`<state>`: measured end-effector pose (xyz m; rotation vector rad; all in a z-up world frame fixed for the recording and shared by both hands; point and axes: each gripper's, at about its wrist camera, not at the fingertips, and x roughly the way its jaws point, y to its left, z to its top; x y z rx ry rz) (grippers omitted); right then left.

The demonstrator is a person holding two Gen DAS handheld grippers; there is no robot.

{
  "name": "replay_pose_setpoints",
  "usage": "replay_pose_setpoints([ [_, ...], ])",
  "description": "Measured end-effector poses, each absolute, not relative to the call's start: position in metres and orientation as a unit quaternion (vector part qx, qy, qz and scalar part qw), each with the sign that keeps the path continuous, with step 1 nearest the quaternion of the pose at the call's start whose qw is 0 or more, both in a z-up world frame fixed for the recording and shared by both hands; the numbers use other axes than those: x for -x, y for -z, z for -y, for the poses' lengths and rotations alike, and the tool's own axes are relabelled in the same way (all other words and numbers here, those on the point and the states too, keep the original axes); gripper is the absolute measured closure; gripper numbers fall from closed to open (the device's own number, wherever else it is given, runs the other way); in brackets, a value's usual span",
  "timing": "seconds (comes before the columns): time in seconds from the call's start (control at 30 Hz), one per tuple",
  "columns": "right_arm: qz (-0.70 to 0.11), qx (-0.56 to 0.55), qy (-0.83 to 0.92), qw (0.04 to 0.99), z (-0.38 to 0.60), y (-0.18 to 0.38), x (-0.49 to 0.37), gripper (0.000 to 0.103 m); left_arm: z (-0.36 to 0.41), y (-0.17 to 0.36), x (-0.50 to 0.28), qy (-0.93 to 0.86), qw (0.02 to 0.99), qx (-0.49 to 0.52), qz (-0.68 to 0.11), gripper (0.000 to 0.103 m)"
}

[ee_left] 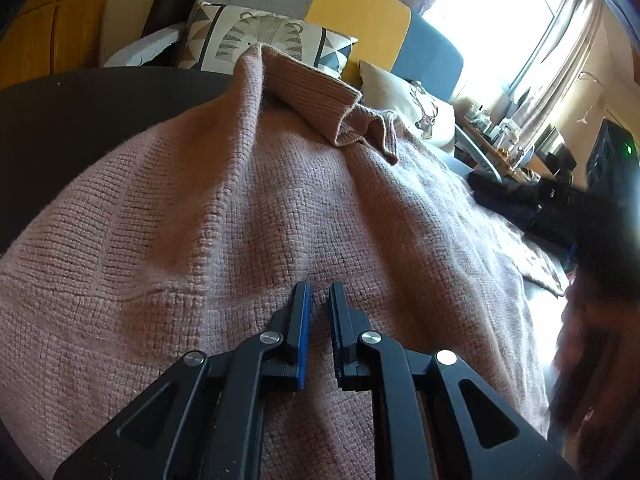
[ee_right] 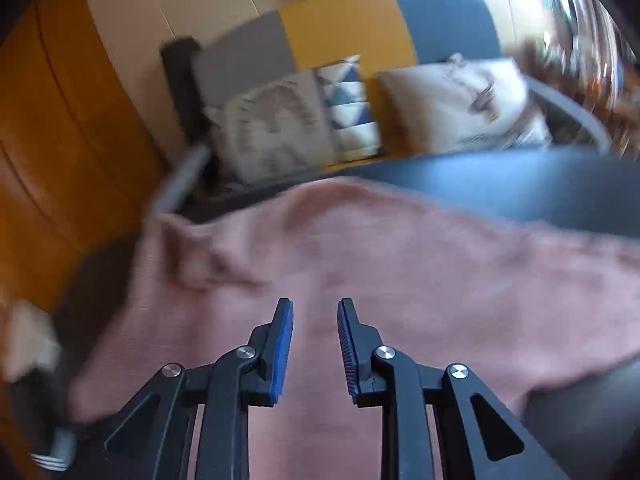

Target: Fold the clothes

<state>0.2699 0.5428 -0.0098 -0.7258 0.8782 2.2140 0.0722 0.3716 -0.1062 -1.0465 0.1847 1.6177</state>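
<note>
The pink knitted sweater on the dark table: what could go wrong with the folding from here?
1. The pink knitted sweater lies with ridges, and its ribbed cuff is bunched up; folding now may trap those creases.
2. The left gripper has only a narrow gap over the loose knit, so its blue pads might pinch a single layer or snag yarn.
3. The right wrist view is blurred by motion; the right gripper, open above the cloth, could land off the edge it aims for.

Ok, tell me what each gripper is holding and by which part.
Neither clearly holds anything. The left gripper is nearly closed over the pink knit sweater body, a narrow gap showing; whether it pinches fabric cannot be told. The right gripper is open above it.
</note>
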Motion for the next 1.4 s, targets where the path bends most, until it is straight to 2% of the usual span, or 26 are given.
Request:
replay_pose_setpoints([
  [0.07, -0.326, 0.299, -0.844, 0.303, -0.530, 0.020, -0.254, 0.081, -0.370, 0.105, -0.070, -0.683, 0.568, 0.454, -0.073, 0.092],
  [0.17, -0.249, 0.361, -0.830, 0.344, -0.514, 0.046, -0.236, 0.080, -0.363, 0.096, -0.067, -0.673, 0.570, 0.464, -0.077, 0.092],
  [0.33, -0.239, 0.349, -0.837, 0.348, -0.509, 0.050, -0.240, 0.080, -0.322, 0.060, -0.062, -0.683, 0.591, 0.418, -0.097, 0.092],
  [0.4, -0.235, 0.344, -0.839, 0.349, -0.508, 0.051, -0.241, 0.080, -0.299, 0.048, -0.060, -0.693, 0.592, 0.397, -0.106, 0.087],
  [0.47, -0.250, 0.334, -0.842, 0.343, -0.511, 0.052, -0.246, 0.080, -0.274, 0.041, -0.058, -0.704, 0.587, 0.382, -0.117, 0.079],
  [0.57, -0.269, 0.323, -0.843, 0.335, -0.513, 0.053, -0.248, 0.080, -0.239, 0.043, -0.057, -0.711, 0.577, 0.378, -0.137, 0.074],
  [0.87, -0.278, 0.317, -0.845, 0.329, -0.521, 0.052, -0.249, 0.080, -0.182, 0.056, -0.094, -0.647, 0.619, 0.414, -0.166, 0.074],
  [1.2, -0.293, 0.309, -0.846, 0.322, -0.524, 0.052, -0.252, 0.080, -0.186, 0.083, -0.151, -0.658, 0.582, 0.371, -0.302, 0.074],
  [1.27, -0.296, 0.306, -0.846, 0.320, -0.525, 0.053, -0.253, 0.080, -0.185, 0.085, -0.155, -0.669, 0.574, 0.359, -0.306, 0.071],
  [1.4, -0.303, 0.302, -0.846, 0.317, -0.526, 0.053, -0.255, 0.080, -0.180, 0.088, -0.153, -0.686, 0.569, 0.355, -0.281, 0.072],
])
